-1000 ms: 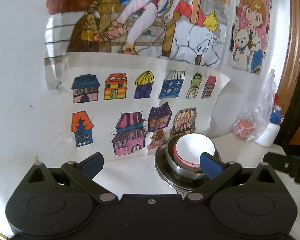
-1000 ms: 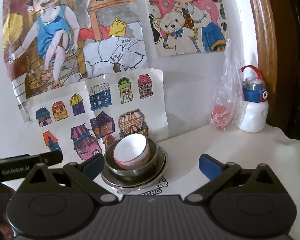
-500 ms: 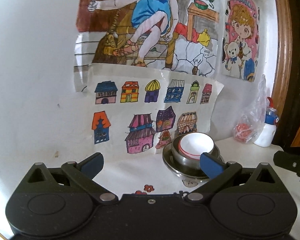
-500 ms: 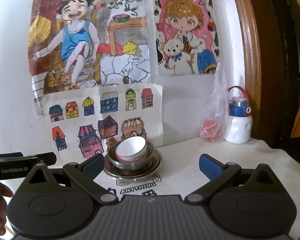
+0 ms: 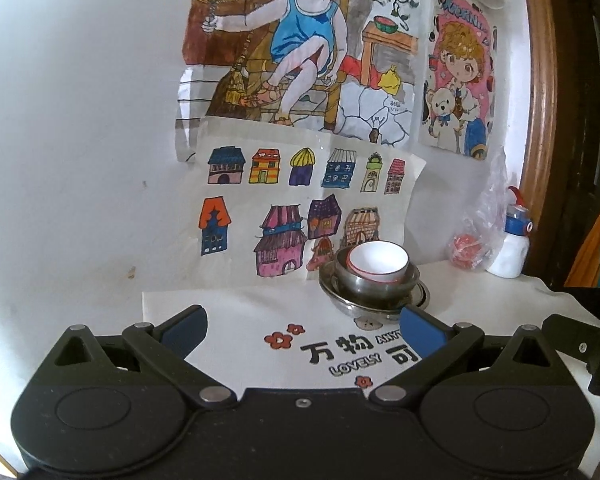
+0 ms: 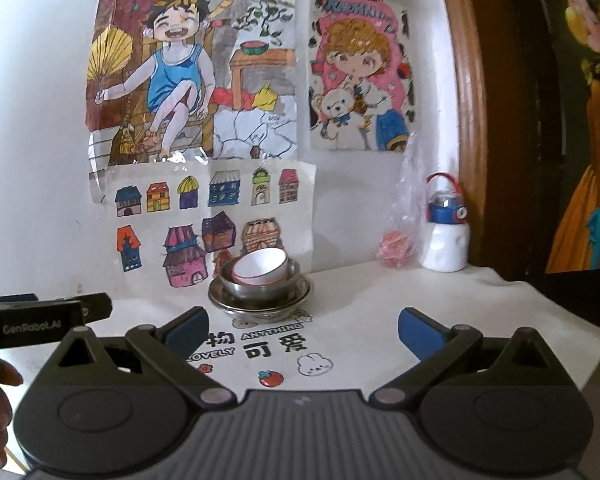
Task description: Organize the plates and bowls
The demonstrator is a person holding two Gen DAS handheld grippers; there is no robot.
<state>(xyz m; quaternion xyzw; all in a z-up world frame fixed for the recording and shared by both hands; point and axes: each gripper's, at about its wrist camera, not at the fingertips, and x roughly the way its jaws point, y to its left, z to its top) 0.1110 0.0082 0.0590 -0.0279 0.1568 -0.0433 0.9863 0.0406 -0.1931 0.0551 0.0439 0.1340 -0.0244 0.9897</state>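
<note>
A white bowl with a red rim (image 5: pixel 378 262) (image 6: pixel 262 267) rests tilted inside a steel bowl (image 5: pixel 374 286) (image 6: pixel 260 286), which sits on a steel plate (image 5: pixel 420 294) (image 6: pixel 300 298) against the wall. My left gripper (image 5: pixel 302 326) is open, well short of the stack, which lies ahead and right of its centre. My right gripper (image 6: pixel 302 326) is open too, with the stack ahead and slightly left. Neither holds anything. The left gripper's body (image 6: pixel 40 318) shows at the left edge of the right wrist view.
A white tablecloth (image 6: pixel 360 312) with printed letters and cartoons covers the table. At the back right stand a white bottle with a blue cap (image 6: pixel 446 232) (image 5: pixel 510 246) and a clear bag with something red (image 6: pixel 396 250). Drawings hang on the wall (image 5: pixel 80 120); a wooden frame (image 6: pixel 466 120) is at the right.
Both grippers have pulled back from the stack, which now looks smaller and farther. More of the tablecloth shows in front. The stacked bowls and plate have not moved.
</note>
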